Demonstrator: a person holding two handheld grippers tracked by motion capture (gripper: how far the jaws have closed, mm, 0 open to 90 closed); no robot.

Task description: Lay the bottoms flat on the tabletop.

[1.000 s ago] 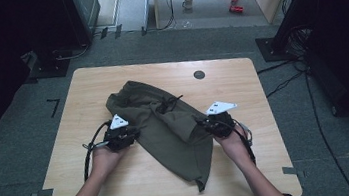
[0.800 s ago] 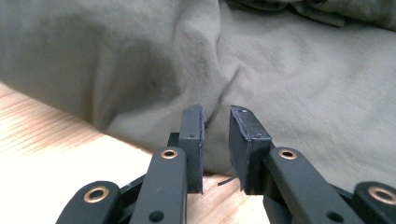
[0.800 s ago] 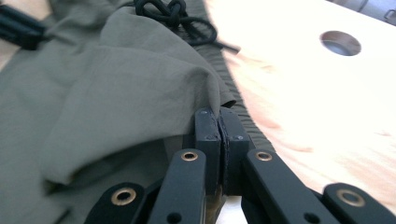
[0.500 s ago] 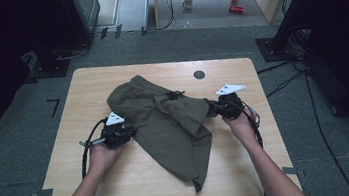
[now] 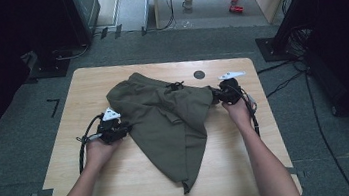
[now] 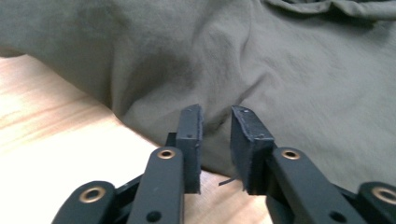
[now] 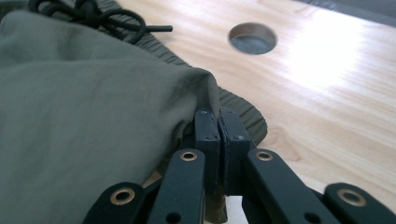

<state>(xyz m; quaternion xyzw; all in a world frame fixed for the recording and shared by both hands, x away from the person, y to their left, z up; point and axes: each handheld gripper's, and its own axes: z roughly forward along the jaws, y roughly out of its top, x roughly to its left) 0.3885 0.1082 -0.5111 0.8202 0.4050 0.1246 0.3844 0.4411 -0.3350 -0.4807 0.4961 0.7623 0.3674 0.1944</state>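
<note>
An olive-green garment (image 5: pixel 169 113) with a black drawstring (image 5: pixel 176 85) lies crumpled across the middle of the wooden table (image 5: pixel 250 159). My right gripper (image 5: pixel 215 97) is at its right corner, shut on a fold of the cloth (image 7: pixel 70 93) next to the ribbed waistband; the jaws (image 7: pixel 218 122) are pressed together on it. My left gripper (image 5: pixel 125 128) rests at the garment's left edge. It stands open (image 6: pixel 217 123), with the cloth (image 6: pixel 280 70) just beyond the fingertips and nothing pinched between them.
A round cable hole (image 5: pixel 199 74) sits in the table just behind the right gripper, also in the right gripper view (image 7: pixel 252 37). Bare wood runs along the front and left of the table. Dark equipment stands and cables surround it on the floor.
My right gripper has moved away and to the right with the cloth corner, stretching the garment out sideways. The left gripper has shifted slightly left at the garment's edge.
</note>
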